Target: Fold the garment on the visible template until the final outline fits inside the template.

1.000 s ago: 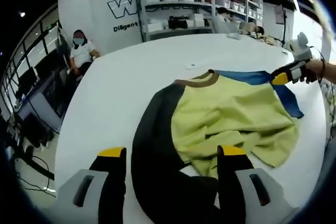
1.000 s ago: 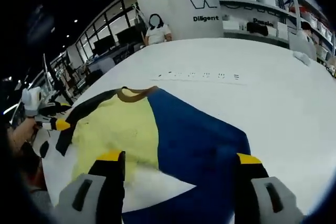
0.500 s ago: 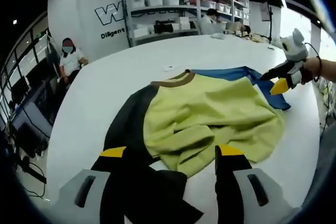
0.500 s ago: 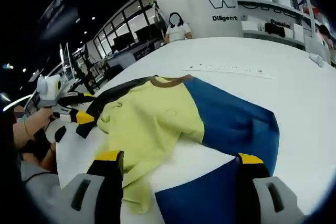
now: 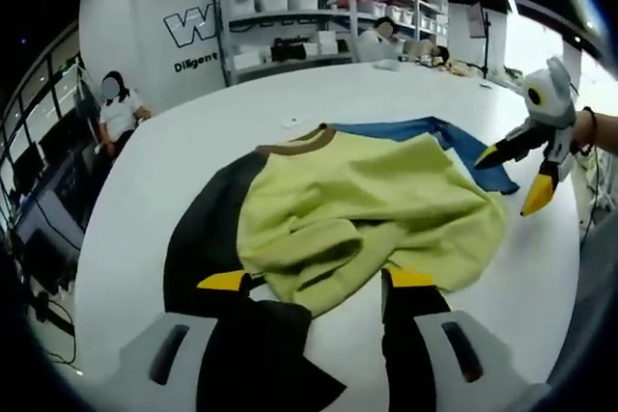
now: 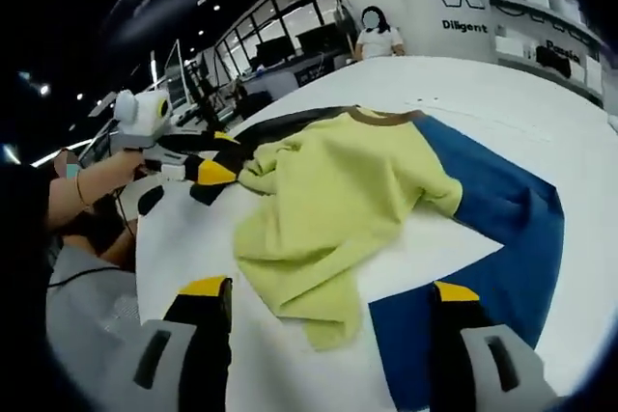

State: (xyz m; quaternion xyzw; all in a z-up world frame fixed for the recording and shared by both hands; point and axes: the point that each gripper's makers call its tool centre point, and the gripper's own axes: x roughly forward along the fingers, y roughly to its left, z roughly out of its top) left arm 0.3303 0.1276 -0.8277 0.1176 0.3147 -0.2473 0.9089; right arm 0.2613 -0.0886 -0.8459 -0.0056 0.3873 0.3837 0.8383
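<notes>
A garment lies crumpled on the white table (image 5: 193, 142): yellow-green body (image 5: 367, 205), brown collar (image 5: 294, 145), black sleeve (image 5: 198, 238), blue sleeve (image 5: 425, 132). My left gripper (image 5: 317, 280) is open, its jaws on either side of the bunched front edge of the yellow body. In the right gripper view the left gripper (image 6: 210, 163) sits at the garment's black and yellow edge (image 6: 261, 166), held by a hand. My right gripper (image 6: 328, 289) is open over the yellow hem (image 6: 323, 320) and the blue sleeve (image 6: 483, 238). From the left gripper view the right gripper (image 5: 517, 176) hangs open just off the blue sleeve.
Shelves with white bins (image 5: 290, 21) stand behind the table. A seated person (image 5: 116, 108) is at the far side, and desks with monitors (image 6: 280, 55) line the room. Small marks (image 5: 290, 121) lie on the table beyond the collar. The table edge (image 6: 145, 267) runs near the person's sleeve.
The right gripper has let go of the blue sleeve and drawn back from it, jaws open. The yellow body has bunched toward the middle. My left jaws have narrowed slightly.
</notes>
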